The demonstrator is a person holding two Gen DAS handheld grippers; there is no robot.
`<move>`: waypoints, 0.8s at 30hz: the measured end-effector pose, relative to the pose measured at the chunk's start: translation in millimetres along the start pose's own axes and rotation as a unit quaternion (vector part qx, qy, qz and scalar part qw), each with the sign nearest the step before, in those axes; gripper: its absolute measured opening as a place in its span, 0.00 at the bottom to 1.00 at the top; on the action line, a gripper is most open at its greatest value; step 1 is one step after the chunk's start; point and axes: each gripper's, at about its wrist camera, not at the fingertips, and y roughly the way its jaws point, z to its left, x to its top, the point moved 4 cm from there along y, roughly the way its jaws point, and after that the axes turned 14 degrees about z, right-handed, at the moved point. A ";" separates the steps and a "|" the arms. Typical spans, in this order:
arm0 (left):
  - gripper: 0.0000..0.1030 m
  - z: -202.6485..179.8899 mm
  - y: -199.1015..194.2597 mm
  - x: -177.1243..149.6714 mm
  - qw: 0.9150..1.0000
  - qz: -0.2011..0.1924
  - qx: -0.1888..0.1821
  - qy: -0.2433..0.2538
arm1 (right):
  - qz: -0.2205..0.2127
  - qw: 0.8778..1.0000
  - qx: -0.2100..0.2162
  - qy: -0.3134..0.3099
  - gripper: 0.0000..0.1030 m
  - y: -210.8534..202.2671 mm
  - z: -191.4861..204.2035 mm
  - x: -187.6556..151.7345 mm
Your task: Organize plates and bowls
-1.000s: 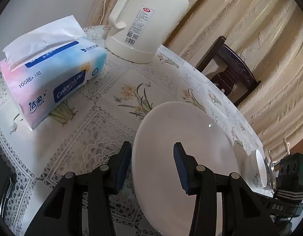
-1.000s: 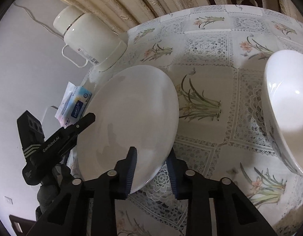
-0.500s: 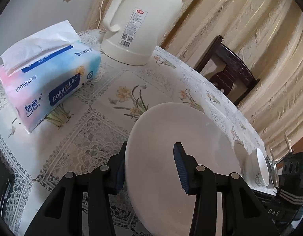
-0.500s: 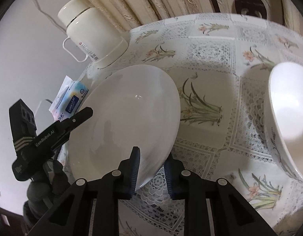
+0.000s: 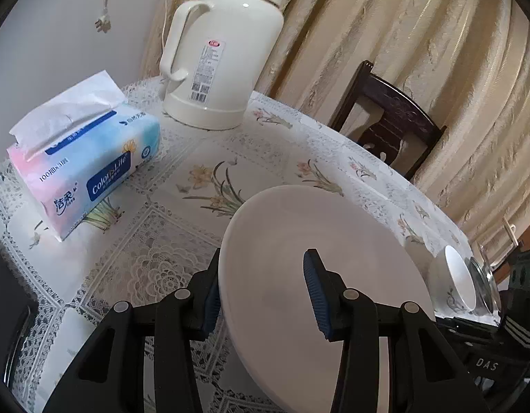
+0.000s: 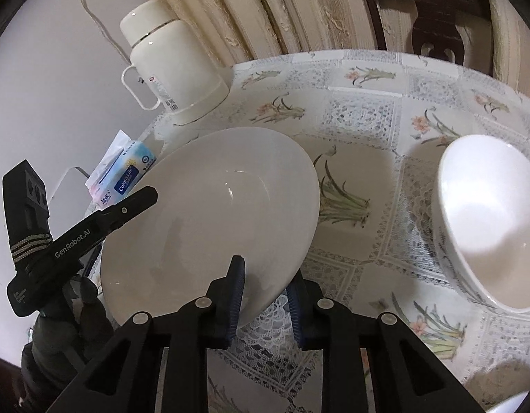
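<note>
- Far left on the worktop (image 5: 155, 247), which wears a lace-and-flower cloth, a tissue pack (image 5: 82, 168) lies well apart from the dishes; behind it stands a cream kettle (image 5: 223, 62). Neither looks to be part of the sorting.
- The left hand-held gripper (image 5: 261, 296) straddles the near-left rim of the white plate (image 5: 320, 268): one pad sits outside and under the rim, the other over the plate's face. Its jaws stand partly apart, and whether the pads actually press on the rim I cannot tell.
- The plate sits tilted between the two grippers, its right side lifted off the cloth, its flat face spreading forward and right of the left gripper.
- The right hand-held gripper (image 6: 265, 296) is clamped tight on the opposite edge of the plate, one pad above, one below. By my reading this is the hand bearing the load.
- Right of the plate, a white bowl (image 6: 488, 227) stands on the worktop, apart from the plate and nearer the right hand-held gripper than the left.
- The coming move likely turns on that gap: the plate has to travel rightward toward the bowl, or the bowl leftward onto it, and the right hand has the shorter way.
</note>
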 end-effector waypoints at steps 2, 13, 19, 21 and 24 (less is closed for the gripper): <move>0.44 -3.2 -5.0 -1.9 1.000 -0.005 0.002 0.004 | -0.005 1.000 0.002 -0.001 0.25 -5.0 0.8 -1.9; 0.44 -25.4 -34.1 -28.4 1.000 -0.009 -0.015 0.018 | -0.049 0.999 -0.008 -0.017 0.25 -44.8 4.6 -29.8; 0.44 -46.8 -47.9 -47.1 0.999 -0.006 -0.030 0.027 | -0.066 0.998 -0.002 -0.007 0.25 -66.1 -6.1 -54.8; 0.44 -56.0 -51.6 -52.7 0.999 -0.004 -0.034 0.033 | -0.073 0.997 -0.001 -0.002 0.25 -73.3 -10.4 -62.5; 0.44 -73.1 -56.7 -63.7 0.998 -0.001 -0.042 0.044 | -0.085 0.996 -0.002 0.006 0.25 -85.6 -18.2 -77.8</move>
